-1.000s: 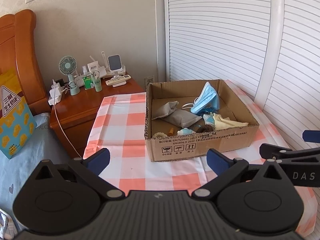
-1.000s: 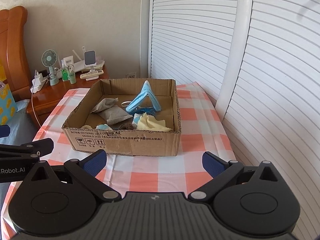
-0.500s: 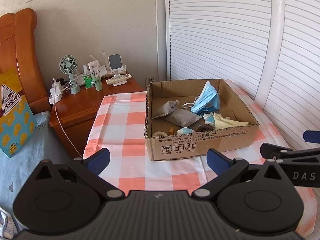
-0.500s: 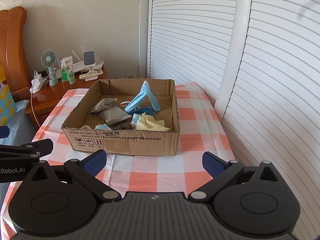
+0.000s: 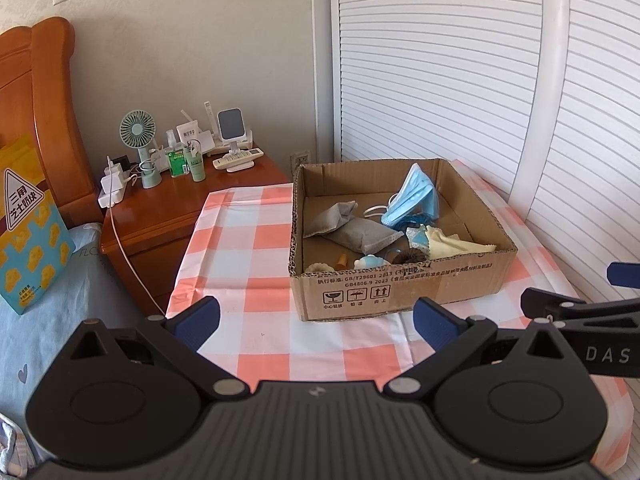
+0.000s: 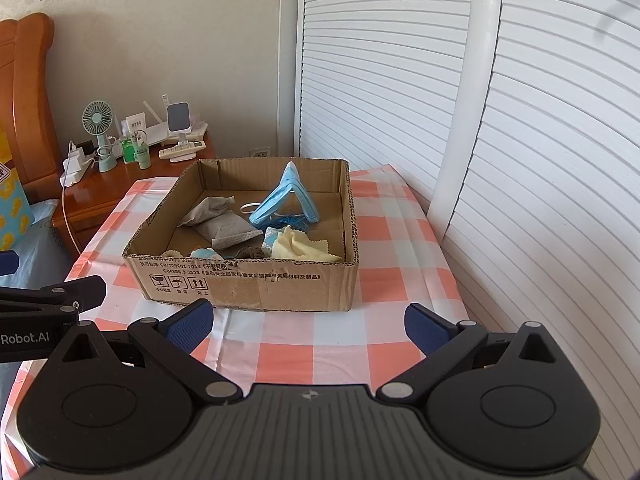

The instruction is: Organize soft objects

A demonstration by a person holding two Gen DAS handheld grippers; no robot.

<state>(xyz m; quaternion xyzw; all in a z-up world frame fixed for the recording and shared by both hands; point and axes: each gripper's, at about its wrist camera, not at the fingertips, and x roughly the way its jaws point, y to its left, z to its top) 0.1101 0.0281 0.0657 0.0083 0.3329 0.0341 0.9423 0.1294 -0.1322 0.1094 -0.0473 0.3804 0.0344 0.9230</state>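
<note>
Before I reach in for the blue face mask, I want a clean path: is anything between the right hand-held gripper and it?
Yes. The cardboard box's near wall stands between the open right hand-held gripper and the blue face mask. Inside, the yellow cloth lies just in front of the mask, so come in from above.

Left claw [image 5: 316,322] spread wide, empty, above checkered counter [image 5: 256,248]; cardboard box [image 5: 400,288] ahead holds blue mask [image 5: 416,196], grey pouches [image 5: 360,234].
</note>
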